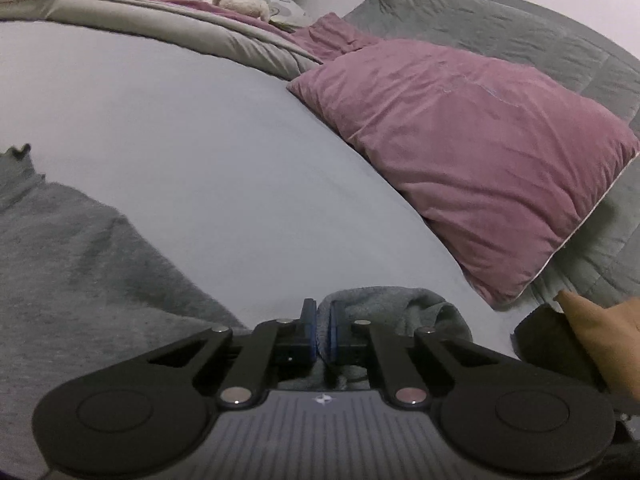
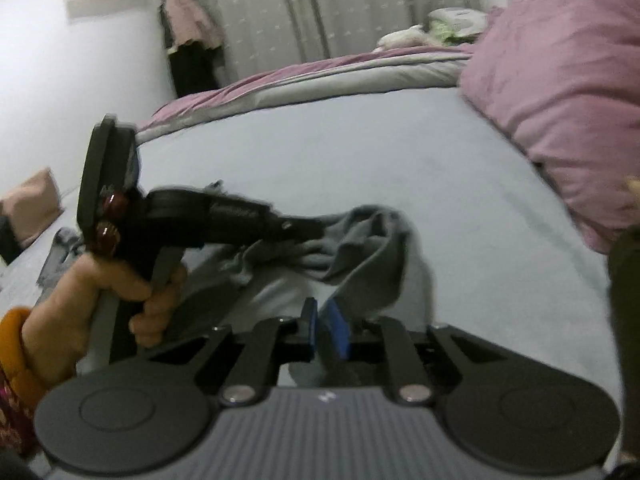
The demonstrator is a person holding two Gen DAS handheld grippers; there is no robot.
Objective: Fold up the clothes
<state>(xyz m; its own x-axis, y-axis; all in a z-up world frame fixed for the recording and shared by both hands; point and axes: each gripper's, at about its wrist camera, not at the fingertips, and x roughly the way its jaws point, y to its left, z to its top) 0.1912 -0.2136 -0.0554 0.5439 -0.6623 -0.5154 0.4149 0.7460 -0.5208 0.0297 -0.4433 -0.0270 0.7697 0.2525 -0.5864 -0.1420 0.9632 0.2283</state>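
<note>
Right gripper (image 2: 323, 330) pinching grey garment (image 2: 360, 248); left gripper (image 1: 323, 332) pinching same garment beside pink pillow (image 1: 472, 160), hand (image 2: 108, 300) gripping its handle.

The grey garment (image 1: 72, 264) is a soft knitted cloth with a matt, slightly fuzzy surface. The bed sheet (image 1: 192, 152) is smooth pale cloth without shine. The pink pillow (image 1: 472, 152) has a finer cloth with small wrinkles and a weak sheen. The left tool (image 1: 321, 334) has matt black plastic arms, blue rubber-like pads (image 1: 308, 322) and small shiny metal rivets. The right tool (image 2: 325, 330) looks the same.
</note>
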